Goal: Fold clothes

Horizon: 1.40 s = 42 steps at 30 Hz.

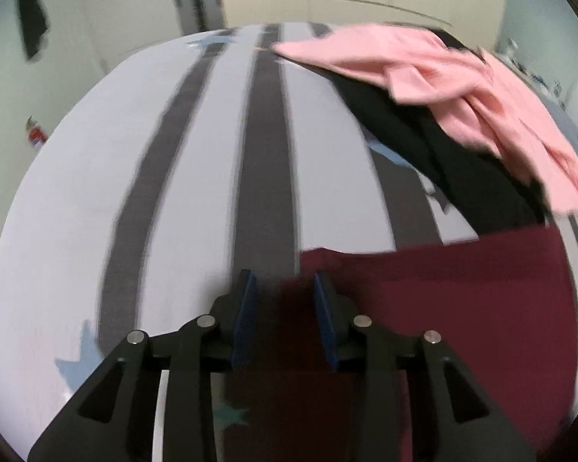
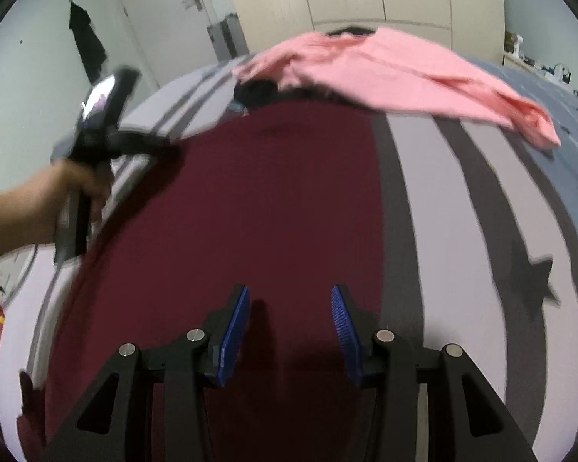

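Flat maroon cloth garment (image 2: 250, 208): spread on the striped grey-and-white bedsheet with star prints (image 1: 196, 154). Landmark for all entries below. In the right wrist view its long axis runs from the near edge away toward the far clothes pile; its right edge follows a dark stripe.

Right wrist view only: the person's left hand (image 2: 38, 204) at the garment's left edge, fist wrapped round the handle of the left gripper (image 2: 162, 146), forearm entering level from the left. That gripper's tip reaches over the garment's far-left edge; blur hides whether it touches.

Left wrist view only: the garment's corner directly under the left gripper (image 1: 285, 319), blue pads apart, nothing between them.

Right gripper (image 2: 289, 323): over the garment's near middle, blue-padded fingers spread wide, nothing held, pointing along the garment's length.

Crumpled pink cloth garment (image 2: 397, 77): beyond the maroon garment's far edge, draped over a black cloth garment (image 1: 454, 161).

Dark cloth hanging on the wall (image 2: 86, 40): far left of the maroon garment.
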{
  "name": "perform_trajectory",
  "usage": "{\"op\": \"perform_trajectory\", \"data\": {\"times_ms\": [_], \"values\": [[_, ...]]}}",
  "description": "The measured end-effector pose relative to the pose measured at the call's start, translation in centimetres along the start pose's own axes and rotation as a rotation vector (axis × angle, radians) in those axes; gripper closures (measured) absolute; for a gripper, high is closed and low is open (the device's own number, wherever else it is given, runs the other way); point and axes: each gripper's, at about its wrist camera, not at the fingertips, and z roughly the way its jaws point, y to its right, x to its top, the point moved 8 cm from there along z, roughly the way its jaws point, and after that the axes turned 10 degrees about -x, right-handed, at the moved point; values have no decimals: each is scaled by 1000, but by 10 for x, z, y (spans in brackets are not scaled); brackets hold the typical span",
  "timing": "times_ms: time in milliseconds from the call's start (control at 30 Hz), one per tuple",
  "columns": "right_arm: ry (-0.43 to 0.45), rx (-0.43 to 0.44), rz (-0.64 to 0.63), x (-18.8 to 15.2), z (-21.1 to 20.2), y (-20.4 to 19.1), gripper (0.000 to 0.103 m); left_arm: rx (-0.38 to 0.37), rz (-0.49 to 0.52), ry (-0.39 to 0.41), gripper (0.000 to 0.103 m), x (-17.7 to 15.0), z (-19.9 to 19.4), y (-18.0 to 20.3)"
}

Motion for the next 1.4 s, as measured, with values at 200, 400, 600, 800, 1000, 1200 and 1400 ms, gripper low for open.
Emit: {"op": "perform_trajectory", "data": {"times_ms": [200, 400, 600, 800, 1000, 1200, 1400], "values": [[-16, 4, -1, -29, -14, 4, 62, -122, 125, 49, 76, -39, -73, 25], [1, 26, -71, -62, -50, -14, 62, -275, 182, 13, 76, -141, -162, 69], [-61, 18, -74, -109, -63, -21, 62, -161, 135, -141, 78, -214, -146, 42], [-81, 4, -62, -133, -79, -14, 62, 23, -160, -72, 84, -229, -177, -54], [-54, 10, -43, -139, -107, -10, 62, 71, -243, 63, 83, -271, -268, -76], [-10, 23, -78, -153, -136, -21, 62, 111, -308, 37, 78, -362, -310, -83], [0, 21, -113, -181, -162, -31, 62, 104, -418, 28, 56, -435, -336, -87]]}}
